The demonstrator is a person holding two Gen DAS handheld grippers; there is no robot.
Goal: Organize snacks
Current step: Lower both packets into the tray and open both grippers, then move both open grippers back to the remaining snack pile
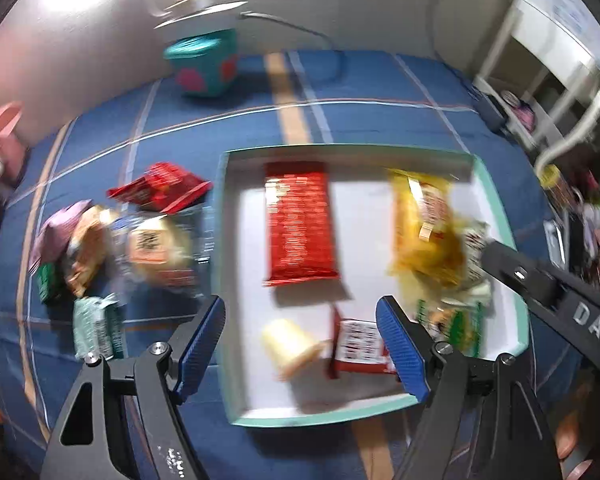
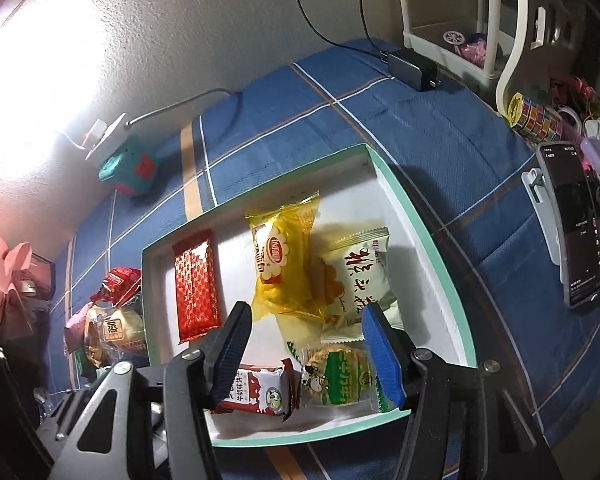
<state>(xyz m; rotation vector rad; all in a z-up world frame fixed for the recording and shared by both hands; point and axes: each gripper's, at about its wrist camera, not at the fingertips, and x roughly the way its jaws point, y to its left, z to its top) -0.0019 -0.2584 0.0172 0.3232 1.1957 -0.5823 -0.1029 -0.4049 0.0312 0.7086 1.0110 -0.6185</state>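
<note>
A shallow white box with a mint-green rim [image 1: 500,200] [image 2: 432,240] lies on the blue plaid cloth. In it lie a red foil bar [image 1: 300,224] [image 2: 196,292], a yellow packet [image 1: 424,224] [image 2: 284,268], a white packet with black writing [image 2: 364,276], a green-and-white round cracker pack [image 2: 340,376], a red-and-white milk biscuit pack [image 1: 360,344] [image 2: 260,392] and a pale yellow wrapped piece [image 1: 288,344]. My left gripper [image 1: 300,344] is open and empty above the box's near edge. My right gripper [image 2: 304,356] is open and empty over the box's near right part; its arm [image 1: 540,276] shows in the left wrist view.
A pile of loose snacks [image 1: 140,240] [image 2: 112,328] lies on the cloth left of the box. A teal container [image 1: 204,64] [image 2: 128,172] stands by the wall. A phone in a holder [image 2: 572,224], a charger brick [image 2: 412,68] and a white shelf [image 2: 460,20] are at the right.
</note>
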